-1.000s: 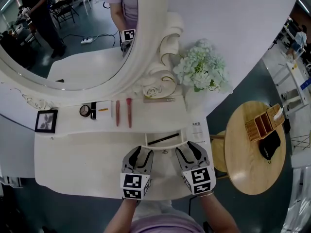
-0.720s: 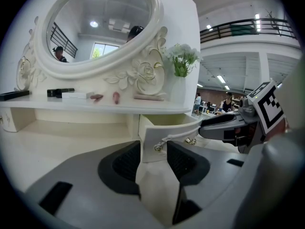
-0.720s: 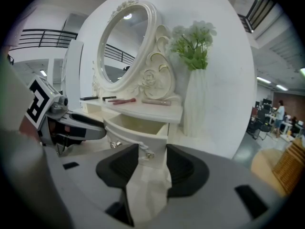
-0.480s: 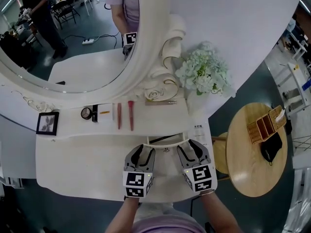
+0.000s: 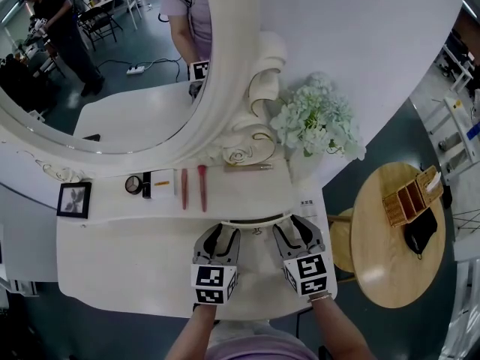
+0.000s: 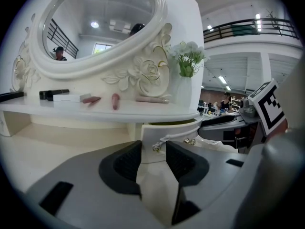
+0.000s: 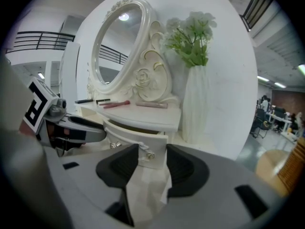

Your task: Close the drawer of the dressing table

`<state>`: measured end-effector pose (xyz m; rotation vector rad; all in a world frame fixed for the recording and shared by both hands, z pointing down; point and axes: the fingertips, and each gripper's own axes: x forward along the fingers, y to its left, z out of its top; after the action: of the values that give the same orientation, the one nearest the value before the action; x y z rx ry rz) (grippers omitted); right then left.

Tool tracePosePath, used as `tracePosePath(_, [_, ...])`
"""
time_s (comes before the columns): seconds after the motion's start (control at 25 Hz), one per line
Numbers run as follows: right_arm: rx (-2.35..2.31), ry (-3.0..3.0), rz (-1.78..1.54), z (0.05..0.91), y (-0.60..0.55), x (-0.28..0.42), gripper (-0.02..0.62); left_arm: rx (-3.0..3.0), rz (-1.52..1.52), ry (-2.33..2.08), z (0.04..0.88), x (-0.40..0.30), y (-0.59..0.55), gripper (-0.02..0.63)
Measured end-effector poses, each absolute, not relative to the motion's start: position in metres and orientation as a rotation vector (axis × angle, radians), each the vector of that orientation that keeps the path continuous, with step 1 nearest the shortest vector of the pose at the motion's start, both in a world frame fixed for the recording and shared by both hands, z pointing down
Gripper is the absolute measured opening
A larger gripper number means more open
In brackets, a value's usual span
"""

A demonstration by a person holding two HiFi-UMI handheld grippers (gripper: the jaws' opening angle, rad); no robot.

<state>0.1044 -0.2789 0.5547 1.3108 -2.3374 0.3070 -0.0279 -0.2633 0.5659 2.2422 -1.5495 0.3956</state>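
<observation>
Drawer [image 6: 157, 133] front between closing left tongs [image 5: 220, 234] | right tongs [image 5: 294, 230] alongside, tilted down

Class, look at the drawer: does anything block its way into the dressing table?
Nothing visible does. The drawer stands only slightly out of the dressing table, and no object shows in the narrow remaining gap.
</observation>
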Motion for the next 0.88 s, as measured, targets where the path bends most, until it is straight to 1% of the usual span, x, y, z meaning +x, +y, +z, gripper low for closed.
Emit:
tracePosePath(0.4, [1.328,-2.355,0.303,0.555,-0.294,0.103,0.190,2.234,0.372,-1.556,0.568,-0.029,-0.280,0.157])
tracePosePath(0.52, [1.333,-2.357,0.311,0.556,-0.295,0.101,0.190,2.232,0.383,-1.549,0.569,-0.029,-0.283,0.177])
tracePosePath(0.88, [1.353,-2.363,0.348,0.557,-0.301,0.100,0.190,2.231,0.388,-1.549,0.569,-0.030,-0.288,0.176])
